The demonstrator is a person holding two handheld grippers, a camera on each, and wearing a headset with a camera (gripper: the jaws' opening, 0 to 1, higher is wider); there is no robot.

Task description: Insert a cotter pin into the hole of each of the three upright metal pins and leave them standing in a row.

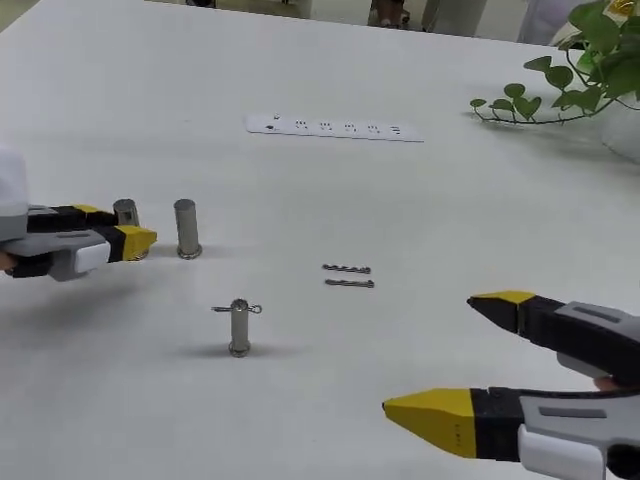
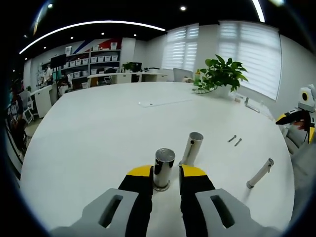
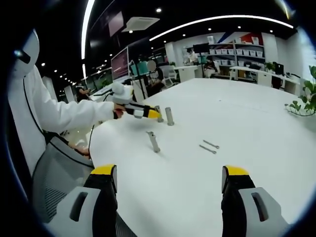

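Three upright metal pins stand on the white table (image 1: 420, 200). My left gripper (image 1: 128, 228) is shut on the leftmost pin (image 1: 125, 211), its jaws closing on the pin's base (image 2: 163, 169). A second bare pin (image 1: 186, 228) stands just to its right (image 2: 191, 147). The third pin (image 1: 239, 326) stands nearer me with a cotter pin (image 1: 238, 309) through its top. Two loose cotter pins (image 1: 348, 276) lie side by side at mid-table (image 3: 209, 146). My right gripper (image 1: 455, 355) hovers open at the near right, holding nothing (image 3: 170, 172).
A white power strip (image 1: 335, 127) lies flat at the back of the table. A leafy plant (image 1: 585, 60) sits at the far right corner. A person's white sleeve (image 3: 54, 111) reaches in along the table's left side.
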